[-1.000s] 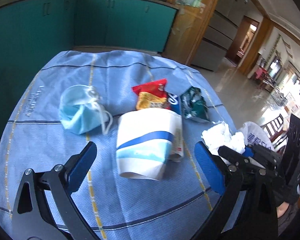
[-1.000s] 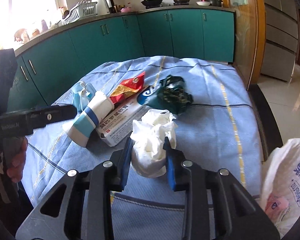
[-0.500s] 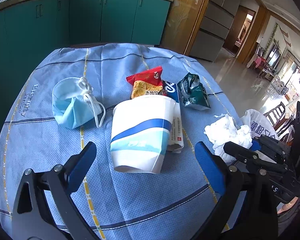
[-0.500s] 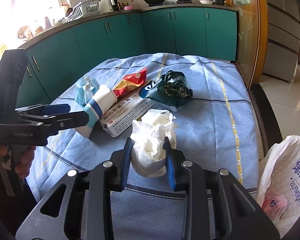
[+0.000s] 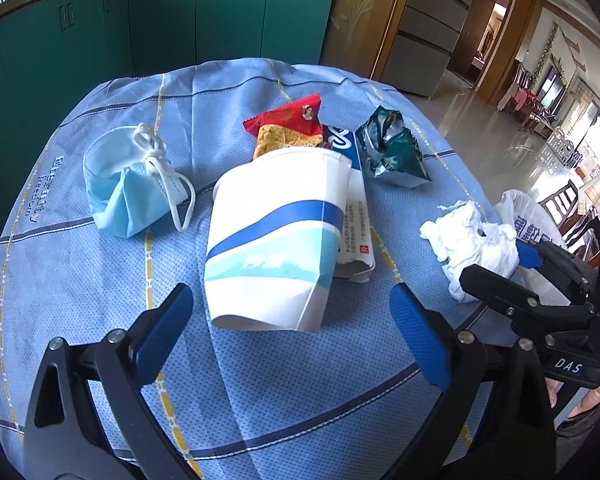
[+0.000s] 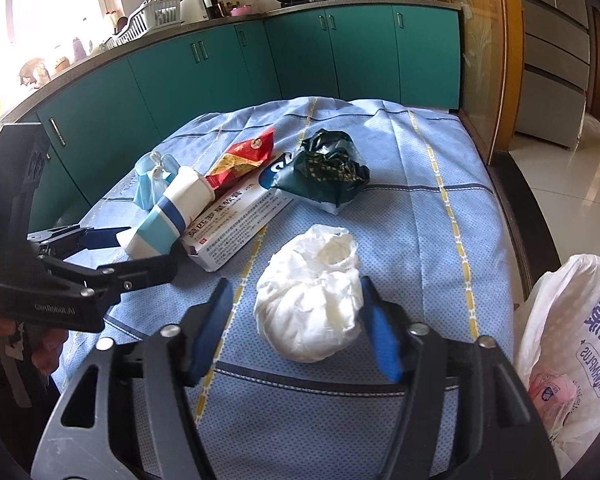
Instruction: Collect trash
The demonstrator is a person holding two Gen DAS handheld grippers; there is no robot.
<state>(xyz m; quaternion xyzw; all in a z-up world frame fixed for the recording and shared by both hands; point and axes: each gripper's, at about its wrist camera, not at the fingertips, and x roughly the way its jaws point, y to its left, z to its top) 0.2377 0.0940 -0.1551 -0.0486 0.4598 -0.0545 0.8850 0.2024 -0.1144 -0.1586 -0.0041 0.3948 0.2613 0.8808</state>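
Blue pads of our left gripper (image 5: 290, 330) stand spread low in the left wrist frame, the paper cup (image 5: 276, 236) lying at center just beyond them. Low in the right wrist frame, our right gripper (image 6: 298, 320) is opening around the crumpled tissue (image 6: 312, 300); its right pad seems to touch it.
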